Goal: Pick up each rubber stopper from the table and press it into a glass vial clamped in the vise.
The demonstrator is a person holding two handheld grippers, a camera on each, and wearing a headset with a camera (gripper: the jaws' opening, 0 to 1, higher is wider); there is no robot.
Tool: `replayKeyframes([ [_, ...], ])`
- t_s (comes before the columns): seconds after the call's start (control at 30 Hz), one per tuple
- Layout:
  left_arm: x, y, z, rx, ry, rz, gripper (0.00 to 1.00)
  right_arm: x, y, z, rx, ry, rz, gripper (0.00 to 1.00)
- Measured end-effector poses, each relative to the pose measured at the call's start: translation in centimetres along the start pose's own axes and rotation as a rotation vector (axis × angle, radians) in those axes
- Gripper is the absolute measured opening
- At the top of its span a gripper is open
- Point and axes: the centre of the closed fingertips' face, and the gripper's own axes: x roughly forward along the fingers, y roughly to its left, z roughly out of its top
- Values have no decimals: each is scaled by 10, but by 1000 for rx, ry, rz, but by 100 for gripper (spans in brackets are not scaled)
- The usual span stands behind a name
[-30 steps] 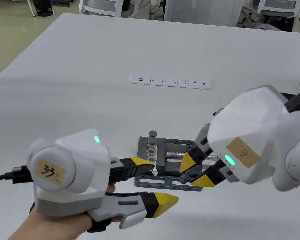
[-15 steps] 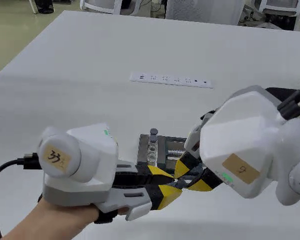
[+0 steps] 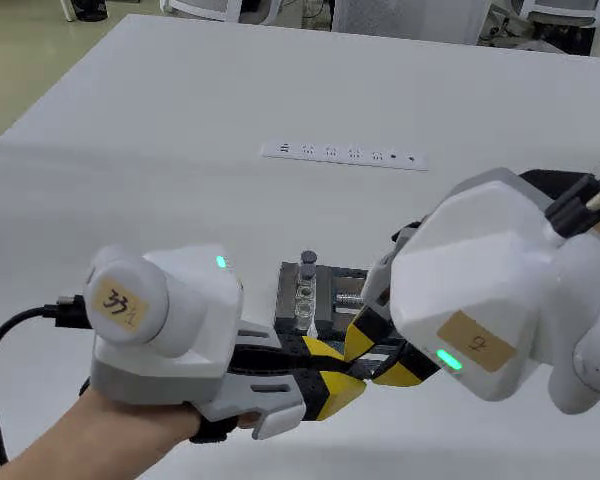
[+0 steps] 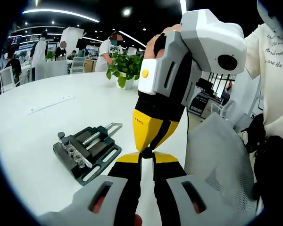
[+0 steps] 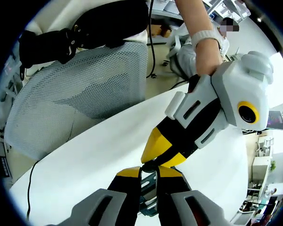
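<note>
My two grippers meet tip to tip just in front of the vise [image 3: 328, 312]. The left gripper [image 3: 342, 380] comes in from the left, the right gripper [image 3: 360, 360] from the right. Both sets of jaws are drawn together on one small dark rubber stopper [image 4: 147, 151], which also shows between the tips in the right gripper view [image 5: 149, 165]. The dark metal vise [image 4: 92, 149] clamps a row of clear glass vials [image 3: 304, 296]. The far vial [image 3: 307, 264] carries a grey stopper.
A white power strip [image 3: 340, 156] lies across the table behind the vise. In the left gripper view, a potted plant [image 4: 125, 70] stands at the table's far edge and a grey mesh chair [image 4: 217, 155] is beside the table. People stand in the background.
The left gripper has gone from open to shut and moved right to meet the right gripper's tips. The right gripper came down and left with the stopper.
</note>
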Motion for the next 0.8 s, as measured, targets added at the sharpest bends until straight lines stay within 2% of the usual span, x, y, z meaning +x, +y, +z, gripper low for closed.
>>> replayKeyframes([
  [0.17, -1, 1, -1, 21, -1, 9, 4, 0, 0, 1, 13, -4, -6, 7],
  [0.3, -2, 2, 0, 18, -16, 21, 4, 0, -3, 0, 85, -24, -18, 8],
  [0.37, -3, 3, 0, 18, -23, 24, 4, -2, -9, -1, 183, -43, -53, 11],
  [0.4, -4, 3, 0, 24, -23, 28, 4, -4, -13, -1, 223, -60, -74, 16],
  [0.47, -5, 3, -1, 25, -26, 32, 4, -9, -17, 0, 300, -118, -92, 19],
  [0.53, -7, 3, 0, 33, -34, 44, 4, -13, -21, 0, 410, -177, -116, 20],
  [0.6, -9, 5, 1, 43, -42, 56, 4, -15, -19, 0, 532, -227, -100, 22],
  [0.67, -10, 6, 1, 50, -50, 63, 4, -18, -21, 4, 593, -284, -106, 23],
  [0.7, -11, 6, 2, 60, -53, 69, 4, -19, -22, 5, 657, -317, -104, 23],
  [0.8, -13, 7, 3, 79, -60, 78, 4, -21, -21, 5, 775, -367, -89, 20],
])
